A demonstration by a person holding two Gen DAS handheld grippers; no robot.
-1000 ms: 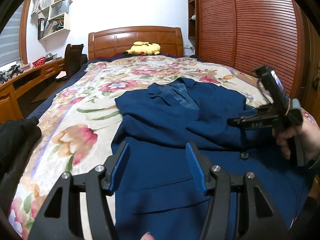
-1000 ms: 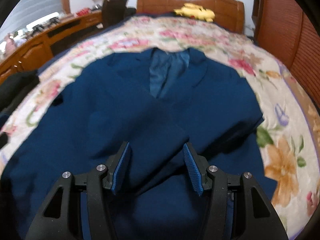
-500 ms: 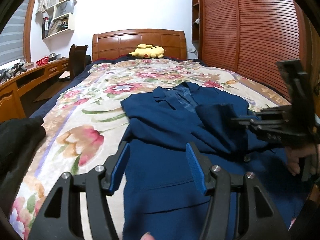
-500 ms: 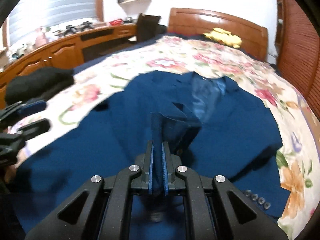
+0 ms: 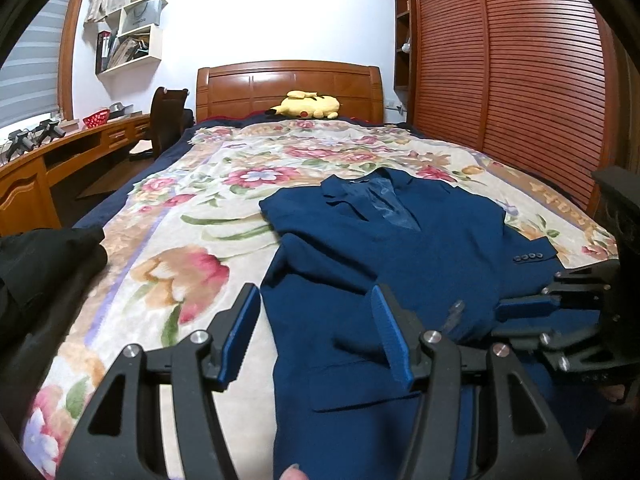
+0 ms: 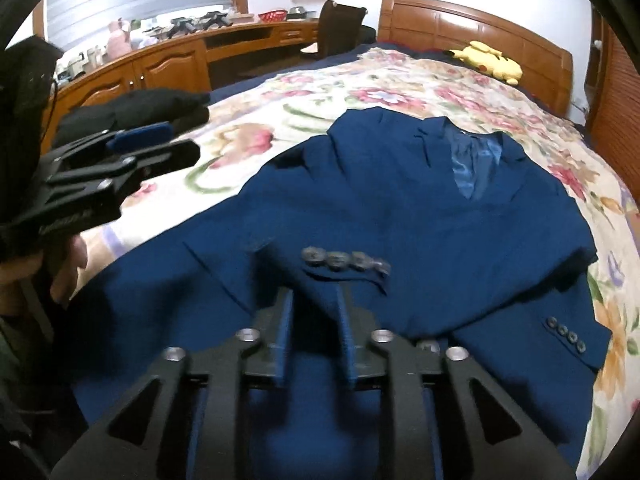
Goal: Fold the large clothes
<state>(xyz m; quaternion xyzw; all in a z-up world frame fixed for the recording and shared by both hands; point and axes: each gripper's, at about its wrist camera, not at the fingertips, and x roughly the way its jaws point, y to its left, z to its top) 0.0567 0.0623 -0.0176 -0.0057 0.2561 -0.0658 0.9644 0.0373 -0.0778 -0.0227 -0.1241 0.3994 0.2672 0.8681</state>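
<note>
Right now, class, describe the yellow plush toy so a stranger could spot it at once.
Find the floral-covered bed and follow it to its wooden headboard. The yellow plush toy lies there, the only bright yellow thing, well apart from the blue jacket.

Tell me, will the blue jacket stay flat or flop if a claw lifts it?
Probably flop: the jacket drapes in soft folds on the bed. It likely sags where unsupported, since the sleeve lies bent across the front. The lining looks shiny, so maybe slippery.
</note>
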